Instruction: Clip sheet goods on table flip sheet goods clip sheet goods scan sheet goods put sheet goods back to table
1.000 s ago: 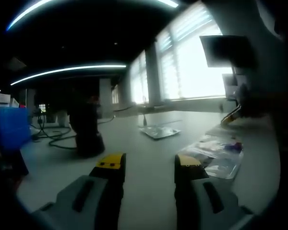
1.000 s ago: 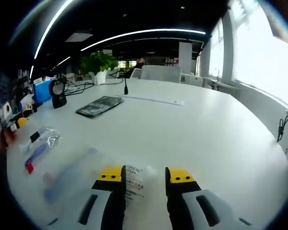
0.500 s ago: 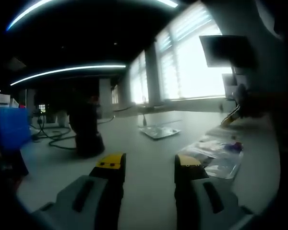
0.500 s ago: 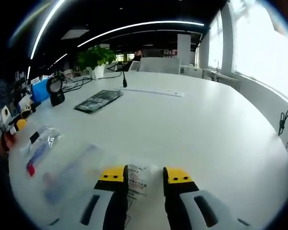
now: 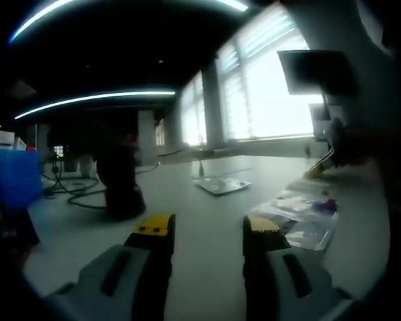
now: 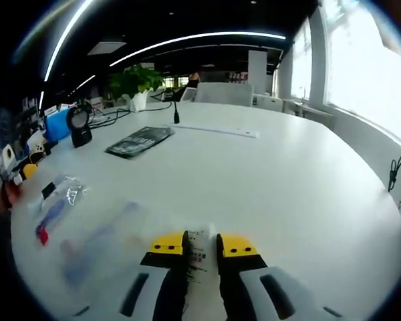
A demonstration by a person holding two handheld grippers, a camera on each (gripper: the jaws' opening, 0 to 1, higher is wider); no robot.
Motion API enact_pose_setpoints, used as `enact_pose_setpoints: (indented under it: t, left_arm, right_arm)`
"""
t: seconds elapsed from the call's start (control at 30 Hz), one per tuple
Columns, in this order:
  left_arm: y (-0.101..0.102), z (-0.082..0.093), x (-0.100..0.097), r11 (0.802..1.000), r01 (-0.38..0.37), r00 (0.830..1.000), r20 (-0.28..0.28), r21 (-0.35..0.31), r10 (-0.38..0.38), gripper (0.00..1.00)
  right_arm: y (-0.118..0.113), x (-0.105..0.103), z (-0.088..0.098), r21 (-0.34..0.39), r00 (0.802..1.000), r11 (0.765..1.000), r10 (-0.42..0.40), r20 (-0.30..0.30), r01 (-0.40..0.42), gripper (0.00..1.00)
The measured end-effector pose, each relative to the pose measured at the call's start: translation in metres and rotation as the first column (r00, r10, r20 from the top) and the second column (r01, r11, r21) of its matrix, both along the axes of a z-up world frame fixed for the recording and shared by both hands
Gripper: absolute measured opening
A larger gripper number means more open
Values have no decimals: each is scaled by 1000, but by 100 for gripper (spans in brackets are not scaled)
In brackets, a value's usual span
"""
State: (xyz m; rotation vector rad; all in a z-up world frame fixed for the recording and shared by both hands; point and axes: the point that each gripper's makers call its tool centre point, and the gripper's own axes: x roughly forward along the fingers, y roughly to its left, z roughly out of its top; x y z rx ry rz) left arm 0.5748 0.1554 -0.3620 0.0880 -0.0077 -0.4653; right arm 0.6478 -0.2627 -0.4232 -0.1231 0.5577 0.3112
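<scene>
My right gripper sits low over the white table, its jaws drawn nearly together on the edge of a thin clear packet with printed text on it. The strip of packet between the yellow tips is narrow, and I judge the jaws clamped on it, though the film is pale against the table and the bite is hard to read exactly. This is the first clip of the task, so the thing to get right is the depth of the hold: I want the edge well inside the pads, not just the lip, or the packet will slide out when I lift and turn it. I should raise it slowly and keep it level until it clears the surface.

To the left of my right jaws lie other sheet goods: a blurred bluish pouch and a small packet with red and blue in it. A dark flat pack lies farther off, near the black scanner on its stand.

My left gripper hovers with its jaws well apart, holding nothing, and clear pouches lie just to its right.
</scene>
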Motion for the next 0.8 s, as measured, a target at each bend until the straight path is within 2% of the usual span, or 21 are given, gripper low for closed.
enact_pose_setpoints:
  t: [0.2,0.4,0.6,0.8]
  left_arm:
    - [0,0,0,1000,1,1000,1,-2,-1,33]
    - [0,0,0,1000,0,1000,0,-1,0,33]
    - [0,-1,0,1000,-2,1000,-2,6,2,33]
    - [0,-1,0,1000,-6,1000,-4,8,6,33]
  right_arm:
    - [5,-1,0,12,1000,1000,23,-4,-23,3]
    - [6,-1,0,45,999,998,31,10,-31,0]
    - [5,-1,-1,120,1000,993,14,24,-17,1]
    - [4,0,-1,195,1000,981,6,7,-7,0]
